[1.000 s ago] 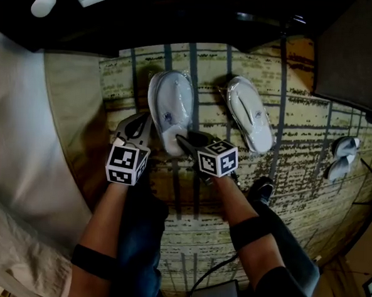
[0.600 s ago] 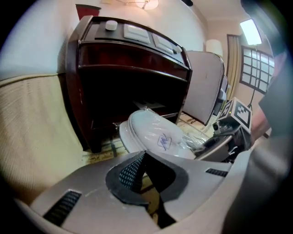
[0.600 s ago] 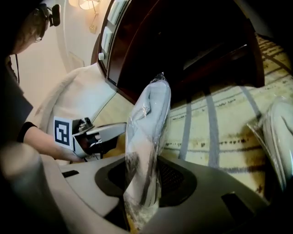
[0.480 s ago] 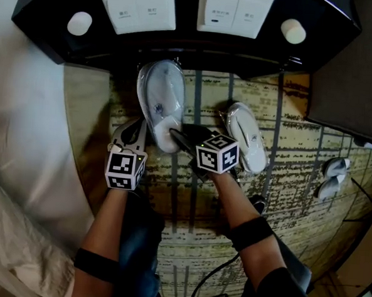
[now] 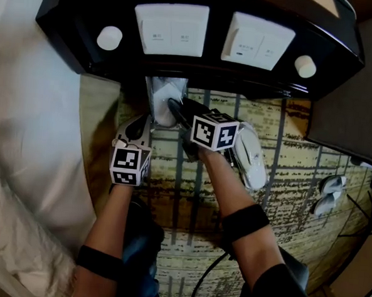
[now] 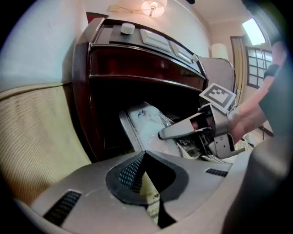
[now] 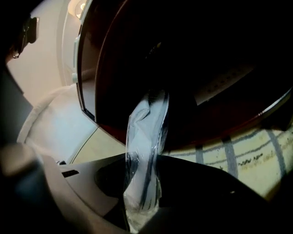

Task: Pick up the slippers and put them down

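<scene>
A white slipper in clear plastic wrap [image 5: 161,98] hangs just under the front edge of the dark nightstand [image 5: 197,70], and my right gripper [image 5: 171,105] is shut on its heel end. From the right gripper view the wrapped slipper [image 7: 147,137] stands on edge between the jaws, its toe in the shadow below the nightstand. The left gripper view shows the same slipper [image 6: 143,122] and the right gripper [image 6: 176,132] on it. A second white slipper [image 5: 252,157] lies on the patterned carpet, partly hidden by my right arm. My left gripper [image 5: 137,127] is shut and empty, just left of the held slipper.
White bedding [image 5: 29,141] fills the left side. The nightstand top carries two switch panels [image 5: 171,29] and round knobs. Another pair of slippers [image 5: 326,195] lies on the carpet [image 5: 183,195] at the right, below a dark piece of furniture [image 5: 348,117].
My right gripper has lifted the slipper off the carpet and carried it away from me to the nightstand. The left gripper followed the same way, still shut.
</scene>
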Demonstrator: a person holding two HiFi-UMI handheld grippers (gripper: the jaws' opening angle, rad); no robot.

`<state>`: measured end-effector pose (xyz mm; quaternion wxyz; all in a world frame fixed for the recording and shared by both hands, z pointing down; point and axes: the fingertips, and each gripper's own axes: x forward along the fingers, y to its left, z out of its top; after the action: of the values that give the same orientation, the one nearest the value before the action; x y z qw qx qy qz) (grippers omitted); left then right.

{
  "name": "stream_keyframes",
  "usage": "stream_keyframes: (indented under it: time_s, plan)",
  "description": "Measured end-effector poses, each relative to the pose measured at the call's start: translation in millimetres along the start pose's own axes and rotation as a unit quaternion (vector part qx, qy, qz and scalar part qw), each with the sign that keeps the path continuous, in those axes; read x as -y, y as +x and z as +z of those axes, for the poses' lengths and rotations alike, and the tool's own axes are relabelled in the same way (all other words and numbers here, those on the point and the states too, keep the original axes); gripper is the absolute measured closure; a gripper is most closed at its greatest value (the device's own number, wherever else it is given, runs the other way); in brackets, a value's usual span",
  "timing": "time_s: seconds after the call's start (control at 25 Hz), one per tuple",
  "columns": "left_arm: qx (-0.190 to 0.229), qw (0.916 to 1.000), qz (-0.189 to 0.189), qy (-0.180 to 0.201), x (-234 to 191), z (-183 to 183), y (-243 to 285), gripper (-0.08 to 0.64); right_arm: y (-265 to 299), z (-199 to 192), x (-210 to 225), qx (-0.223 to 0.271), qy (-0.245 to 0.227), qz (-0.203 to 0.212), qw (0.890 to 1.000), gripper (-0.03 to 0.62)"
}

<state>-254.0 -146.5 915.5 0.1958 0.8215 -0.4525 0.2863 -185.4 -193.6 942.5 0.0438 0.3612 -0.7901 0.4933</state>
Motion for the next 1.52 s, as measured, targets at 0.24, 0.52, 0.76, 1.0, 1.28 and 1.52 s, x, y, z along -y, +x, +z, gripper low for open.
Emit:
stream_keyframes:
  time_s: [0.24,0.52,0.76,1.0,1.28,1.52]
  plan:
    - [0.014,0.9999,0.001,0.001,-8,13,10,0.559,19,42,12,0.04,0.006,-0.034,0.999,0.436]
    - [0.023,0.9997,0.003,0.006,-12,21,16,0.559,38,66,25,0.086,0.023,-0.087,0.992,0.42]
    - [0.029,0.9995,0.002,0.007,-15,23,16,0.559,45,76,32,0.1,-0.011,-0.131,0.986,0.391]
    - [0.036,0.9993,0.006,0.004,-14,25,13,0.559,33,82,26,0.104,-0.109,-0.178,0.972,0.282]
    - [0.033,0.9991,0.022,-0.013,-12,27,-6,0.559,0,81,22,0.12,-0.131,-0.218,0.96,0.252]
    - [0.011,0.9997,0.006,-0.022,17,54,-56,0.559,-52,77,4,0.081,-0.138,-0.263,0.951,0.216]
